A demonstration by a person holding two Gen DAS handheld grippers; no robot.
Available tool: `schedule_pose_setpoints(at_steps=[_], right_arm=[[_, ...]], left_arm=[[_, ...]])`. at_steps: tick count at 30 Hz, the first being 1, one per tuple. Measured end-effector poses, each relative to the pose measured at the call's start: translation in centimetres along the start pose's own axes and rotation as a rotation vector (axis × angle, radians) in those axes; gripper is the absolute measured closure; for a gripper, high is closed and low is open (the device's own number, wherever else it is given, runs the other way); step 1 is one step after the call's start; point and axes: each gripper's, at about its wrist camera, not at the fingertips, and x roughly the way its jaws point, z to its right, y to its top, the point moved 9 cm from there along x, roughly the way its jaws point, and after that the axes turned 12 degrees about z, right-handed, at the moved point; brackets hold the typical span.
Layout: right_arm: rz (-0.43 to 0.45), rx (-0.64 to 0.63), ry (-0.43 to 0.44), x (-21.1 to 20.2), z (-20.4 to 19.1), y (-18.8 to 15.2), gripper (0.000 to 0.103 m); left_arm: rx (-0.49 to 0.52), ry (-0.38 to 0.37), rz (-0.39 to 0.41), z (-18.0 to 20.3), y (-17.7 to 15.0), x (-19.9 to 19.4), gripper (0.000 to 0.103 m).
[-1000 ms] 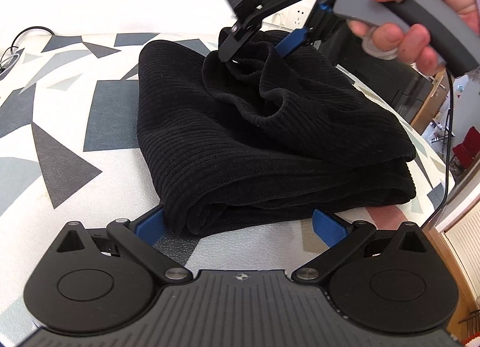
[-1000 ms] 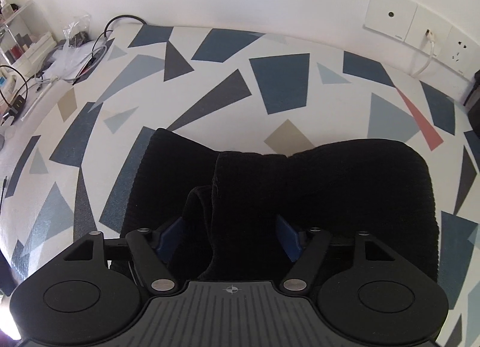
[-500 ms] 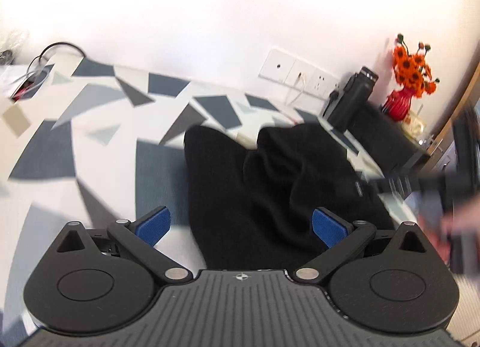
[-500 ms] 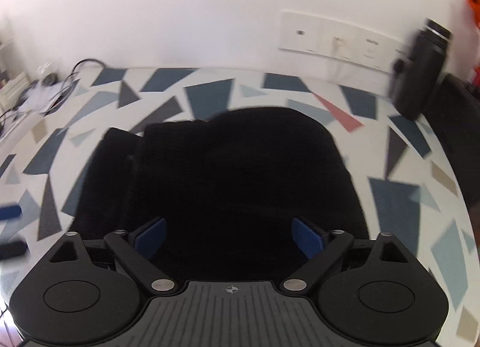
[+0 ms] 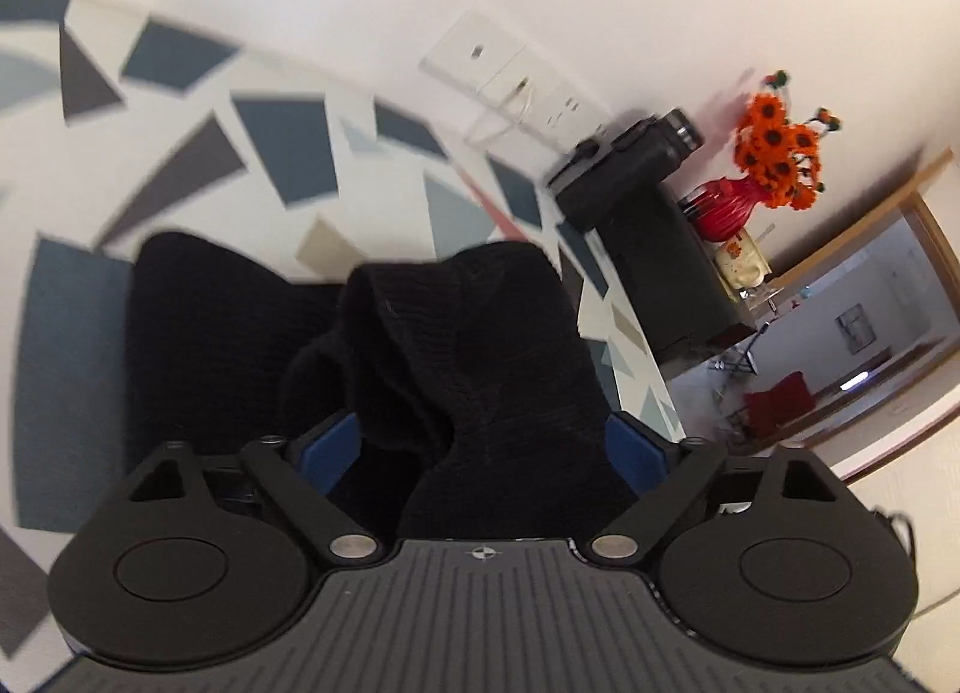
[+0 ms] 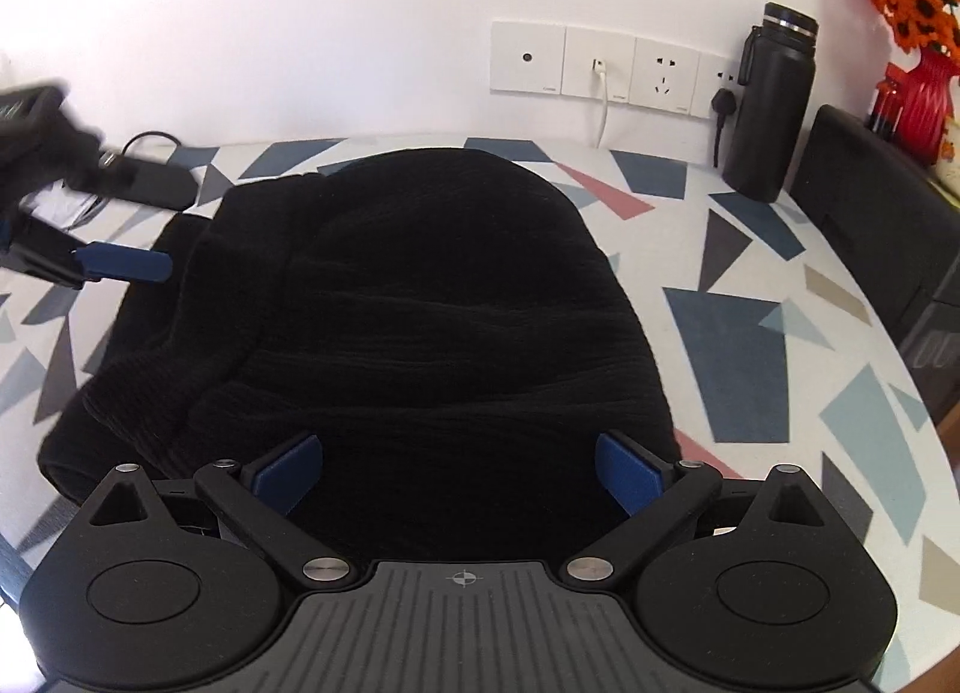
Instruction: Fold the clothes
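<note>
The black knitted garment is lying in a rough fold on the patterned desk, one layer doubled over another, probably so that a further fold can square it. The right gripper is hovering over the near edge with its jaws spread wide, having just been opening; cloth is showing between the blue pads, but nothing is being pinched. The left gripper is likewise standing open after a slight closing, a raised ridge of fabric rising between its pads without being clamped. The right wrist view is showing the left gripper's blue finger beside the garment's left edge; the left wrist view alone is revealing the bunched, unflattened ridge.
</note>
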Motion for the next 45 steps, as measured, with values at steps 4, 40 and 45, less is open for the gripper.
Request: schedule_pose_setpoints(at_steps=[4, 40, 45], right_arm=[[0.000, 0.043, 0.034, -0.1, 0.9, -0.6, 0.006], [-0.134, 0.087, -0.048, -1.3, 5.9, -5.5, 0.008], [-0.128, 0.111, -0.054, -1.1, 6.7, -4.9, 0.008]], left_arm=[[-0.129, 0.063, -0.011, -2.3, -0.3, 2.1, 0.009], [0.013, 0.193, 0.086, -1.6, 2.6, 2.9, 0.039], [0.255, 0.190, 0.079, 1.7, 0.1, -0.4, 0.024]])
